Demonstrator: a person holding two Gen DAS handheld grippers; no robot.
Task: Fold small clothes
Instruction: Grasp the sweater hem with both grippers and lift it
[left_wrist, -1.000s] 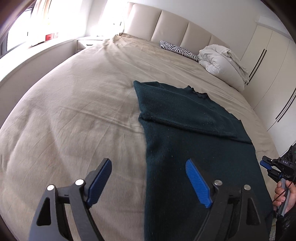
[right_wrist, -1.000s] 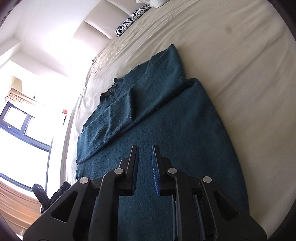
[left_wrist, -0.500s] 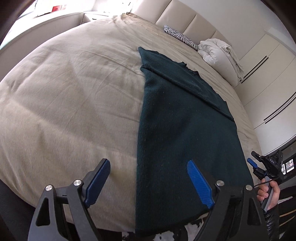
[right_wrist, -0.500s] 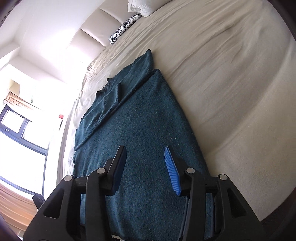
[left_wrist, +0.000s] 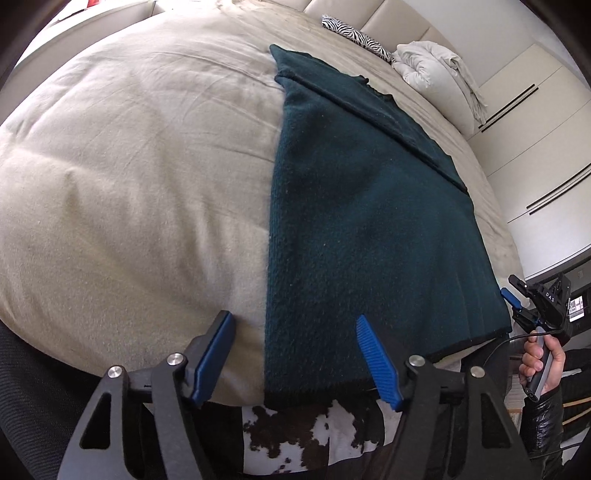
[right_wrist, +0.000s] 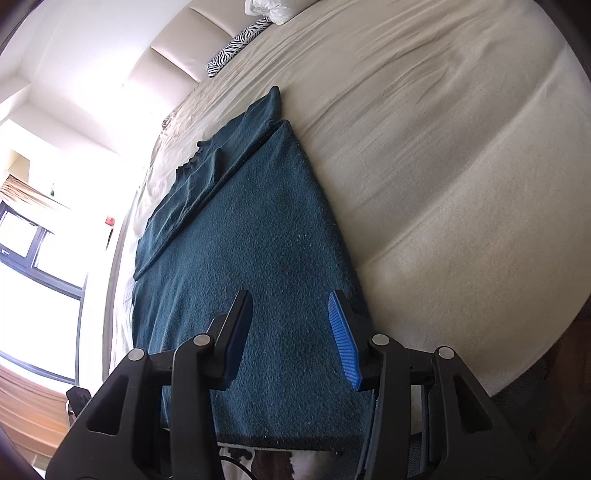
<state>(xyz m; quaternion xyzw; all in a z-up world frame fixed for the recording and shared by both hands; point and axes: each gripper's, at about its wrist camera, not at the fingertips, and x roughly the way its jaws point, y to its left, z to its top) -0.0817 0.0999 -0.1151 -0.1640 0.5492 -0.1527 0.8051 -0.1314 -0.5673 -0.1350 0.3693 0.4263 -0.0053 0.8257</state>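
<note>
Both grippers hang tilted down over the near hem of one dark teal sweater (left_wrist: 362, 221), spread flat on the bed (left_wrist: 129, 166). Left gripper (left_wrist: 295, 360) has just been narrowing, jaws apart astride the sweater's left edge, gripping nothing. Right gripper (right_wrist: 291, 332) stands part-open above the sweater, empty.

Both wrist views close above the bed's (left_wrist: 110, 184) foot, facing headboard (right_wrist: 173, 62), sharing sweater (left_wrist: 362, 221).

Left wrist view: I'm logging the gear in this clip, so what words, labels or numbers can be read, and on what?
"DAS": white letters on the black body of the right gripper.
Small screen beside it: marks too small to read.
Dark green sweater, bed: no text.
</note>
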